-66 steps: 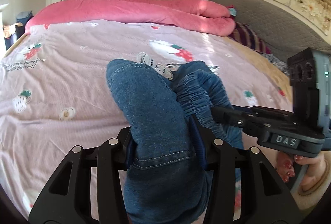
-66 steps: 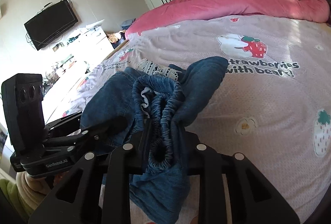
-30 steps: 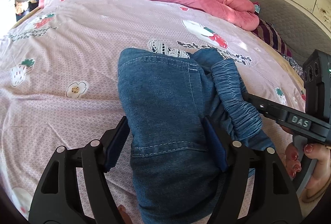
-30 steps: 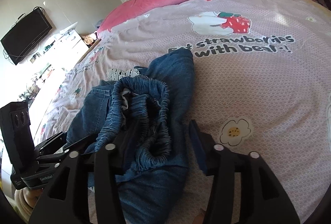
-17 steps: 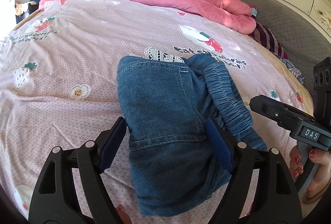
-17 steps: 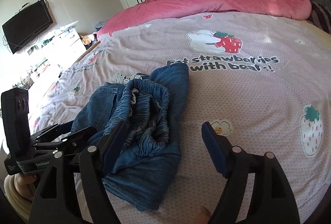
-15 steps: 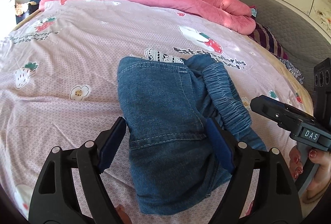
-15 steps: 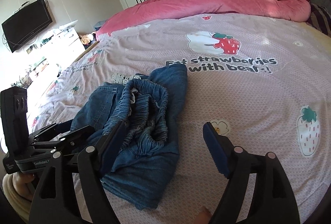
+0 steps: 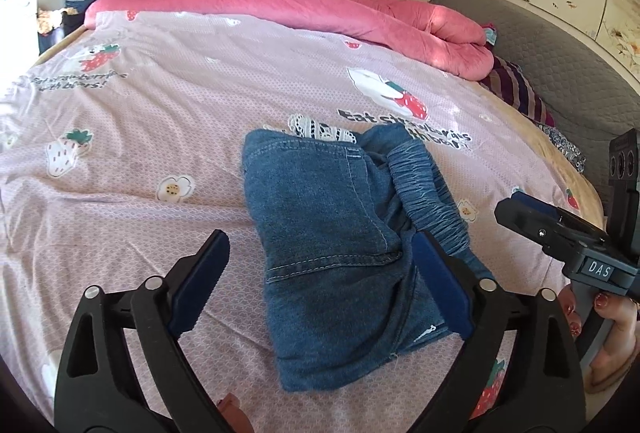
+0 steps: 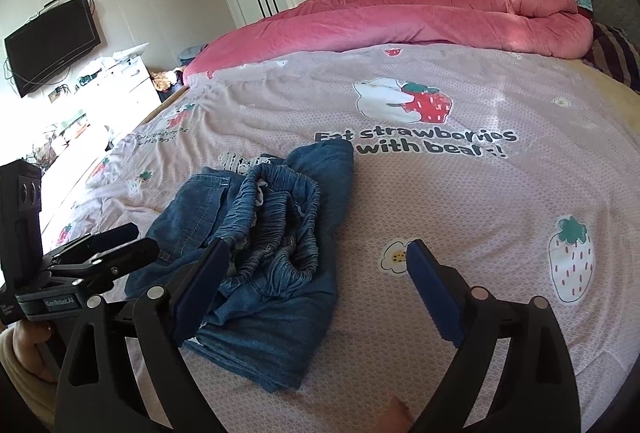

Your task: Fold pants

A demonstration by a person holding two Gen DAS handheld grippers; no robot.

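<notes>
The blue denim pants [image 9: 320, 201] lie in a folded bundle on the pink strawberry bedsheet [image 9: 160, 113], with the gathered elastic waistband [image 9: 424, 189] on their right side. My left gripper [image 9: 318, 245] hovers over the near end of the bundle. Its jaws are opening and the pads stand clear of the cloth on both sides. In the right wrist view the pants [image 10: 272, 233] sit left of centre. My right gripper [image 10: 318, 249] has its jaws opening too; the left pad is beside the waistband and the right pad is over bare sheet. Neither holds anything.
A rolled pink duvet [image 9: 280, 5] lies across the far side of the bed, and a grey padded headboard [image 9: 540, 65] stands at the right. A wall TV [image 10: 52, 41] and a cluttered dresser [image 10: 120, 81] are beyond the bed's left edge. Hands hold both gripper handles.
Both grippers let go of the pants, widened their jaws and drew back and up. The pants dropped from a bunched, lifted state to a flat folded bundle on the sheet.
</notes>
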